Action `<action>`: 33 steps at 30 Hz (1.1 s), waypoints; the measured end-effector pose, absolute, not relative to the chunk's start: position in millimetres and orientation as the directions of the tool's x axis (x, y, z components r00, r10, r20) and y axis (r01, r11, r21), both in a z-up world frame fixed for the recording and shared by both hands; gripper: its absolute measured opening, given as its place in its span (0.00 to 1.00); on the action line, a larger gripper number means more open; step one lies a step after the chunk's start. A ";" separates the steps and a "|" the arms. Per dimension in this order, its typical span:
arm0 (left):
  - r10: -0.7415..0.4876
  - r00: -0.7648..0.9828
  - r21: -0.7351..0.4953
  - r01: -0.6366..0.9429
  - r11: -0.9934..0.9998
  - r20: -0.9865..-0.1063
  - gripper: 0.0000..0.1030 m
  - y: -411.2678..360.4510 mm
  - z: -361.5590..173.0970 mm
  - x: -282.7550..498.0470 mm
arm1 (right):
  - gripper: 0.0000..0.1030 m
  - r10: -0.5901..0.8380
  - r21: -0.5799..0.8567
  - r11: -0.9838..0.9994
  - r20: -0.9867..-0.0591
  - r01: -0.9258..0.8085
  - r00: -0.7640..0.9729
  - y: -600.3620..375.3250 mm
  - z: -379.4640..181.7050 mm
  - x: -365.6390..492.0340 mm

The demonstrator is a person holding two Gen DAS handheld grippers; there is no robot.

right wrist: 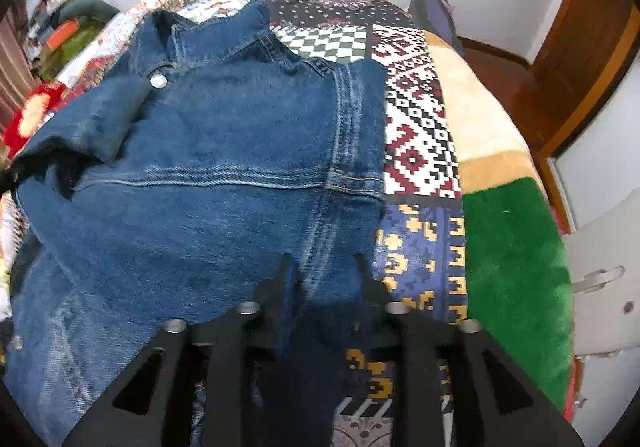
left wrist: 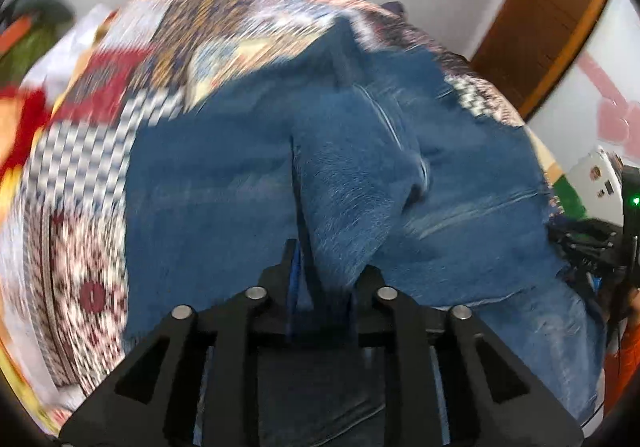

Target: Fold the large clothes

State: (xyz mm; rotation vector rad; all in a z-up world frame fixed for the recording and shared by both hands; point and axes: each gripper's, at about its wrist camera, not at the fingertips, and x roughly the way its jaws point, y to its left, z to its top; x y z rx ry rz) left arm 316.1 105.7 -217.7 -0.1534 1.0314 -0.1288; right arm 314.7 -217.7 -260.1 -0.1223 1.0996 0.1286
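Note:
A blue denim jacket (right wrist: 224,151) lies spread on a patchwork bedspread (right wrist: 416,119), collar and a metal button (right wrist: 159,80) toward the far side. My left gripper (left wrist: 326,271) is shut on a raised fold of the denim jacket (left wrist: 352,175), which rises in a ridge from between the fingers; that view is blurred. My right gripper (right wrist: 322,267) sits at the jacket's near right edge with a band of denim between its fingers, the jaws closed on it.
The bedspread (left wrist: 88,175) covers a bed with a green and beige blanket (right wrist: 516,247) at its right side. A brown wooden door (right wrist: 584,43) stands at the right, white walls behind. Clutter of clothes (right wrist: 68,31) lies at the far left.

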 end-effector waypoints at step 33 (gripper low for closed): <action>-0.009 0.570 -0.204 -0.279 0.938 -0.822 0.83 261.3 -204.5 293.7 | 0.74 0.082 0.045 0.995 -0.884 -0.091 0.459 -228.6 -229.3 345.0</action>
